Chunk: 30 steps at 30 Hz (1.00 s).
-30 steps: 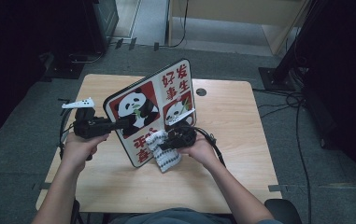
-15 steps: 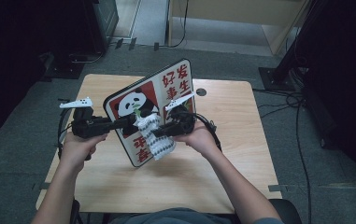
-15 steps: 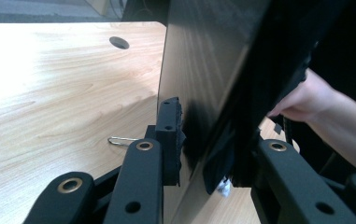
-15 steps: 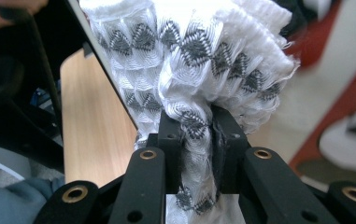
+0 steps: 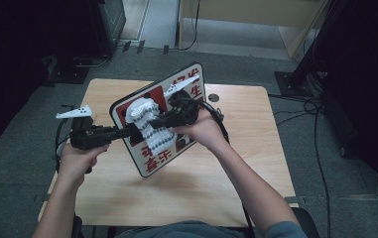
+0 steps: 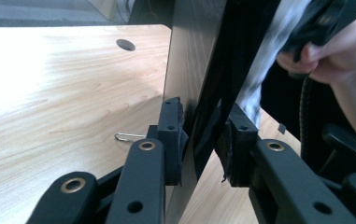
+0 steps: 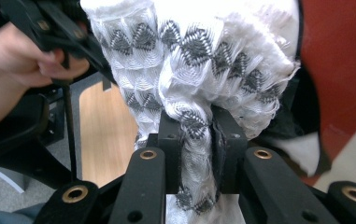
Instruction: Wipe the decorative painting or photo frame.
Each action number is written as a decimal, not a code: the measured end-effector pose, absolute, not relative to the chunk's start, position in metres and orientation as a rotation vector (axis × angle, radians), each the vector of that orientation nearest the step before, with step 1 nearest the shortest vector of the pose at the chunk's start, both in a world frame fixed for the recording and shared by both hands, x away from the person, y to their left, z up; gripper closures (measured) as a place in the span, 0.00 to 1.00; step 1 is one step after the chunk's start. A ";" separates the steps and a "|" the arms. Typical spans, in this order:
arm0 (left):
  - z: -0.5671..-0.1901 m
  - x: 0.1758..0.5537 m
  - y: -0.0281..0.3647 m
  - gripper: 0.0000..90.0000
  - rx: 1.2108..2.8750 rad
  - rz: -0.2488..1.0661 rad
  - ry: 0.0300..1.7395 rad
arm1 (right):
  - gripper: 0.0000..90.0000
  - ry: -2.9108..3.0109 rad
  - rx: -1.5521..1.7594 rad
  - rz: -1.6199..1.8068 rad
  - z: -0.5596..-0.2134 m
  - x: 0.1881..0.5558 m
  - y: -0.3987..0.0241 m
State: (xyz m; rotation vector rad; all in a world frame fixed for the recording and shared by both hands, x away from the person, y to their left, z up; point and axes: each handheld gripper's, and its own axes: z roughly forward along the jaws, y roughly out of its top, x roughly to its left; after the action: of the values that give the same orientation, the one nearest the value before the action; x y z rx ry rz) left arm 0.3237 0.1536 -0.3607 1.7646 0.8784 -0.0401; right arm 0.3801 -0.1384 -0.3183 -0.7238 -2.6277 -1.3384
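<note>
A panda board [image 5: 151, 159] with red Chinese characters stands tilted above the table, its edge [image 6: 192, 74] clamped between the pads of my left gripper [image 5: 133, 131] [image 6: 202, 140]. My right gripper [image 5: 152, 122] [image 7: 195, 140] is shut on a white cloth [image 5: 149, 124] with a grey zigzag pattern [image 7: 199, 51], bunched against the board's printed face [image 7: 339, 60]. The cloth covers part of the panda picture. The jaws of my left gripper have just been closing, with the board between them.
The wooden table [image 5: 196, 188] has a round cable hole [image 5: 213, 97] near its far edge, also in the left gripper view as a cable hole [image 6: 125, 45]. A small metal clip [image 6: 129, 136] lies on the wood behind the board. Cables run over the floor at right.
My right gripper has carried the cloth up the board's face, from its lower part to the panda picture higher up. The left hand and the board have hardly moved.
</note>
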 end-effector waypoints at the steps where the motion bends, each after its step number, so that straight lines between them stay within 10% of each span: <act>1: -0.361 0.324 0.154 0.82 1.765 -0.039 0.878 | 0.86 -2.632 -0.719 -1.347 -0.314 0.380 -0.137; 30: -0.361 0.327 0.157 0.84 1.774 -0.047 0.845 | 0.85 -2.671 -0.664 -1.343 -0.288 0.385 -0.109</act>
State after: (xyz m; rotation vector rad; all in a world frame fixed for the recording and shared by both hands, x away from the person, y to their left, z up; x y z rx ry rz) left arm 0.3265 0.1565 -0.3608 1.7743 0.8453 -0.0467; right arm 0.3850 -0.1094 -0.2880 -0.6641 -2.6708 -1.3425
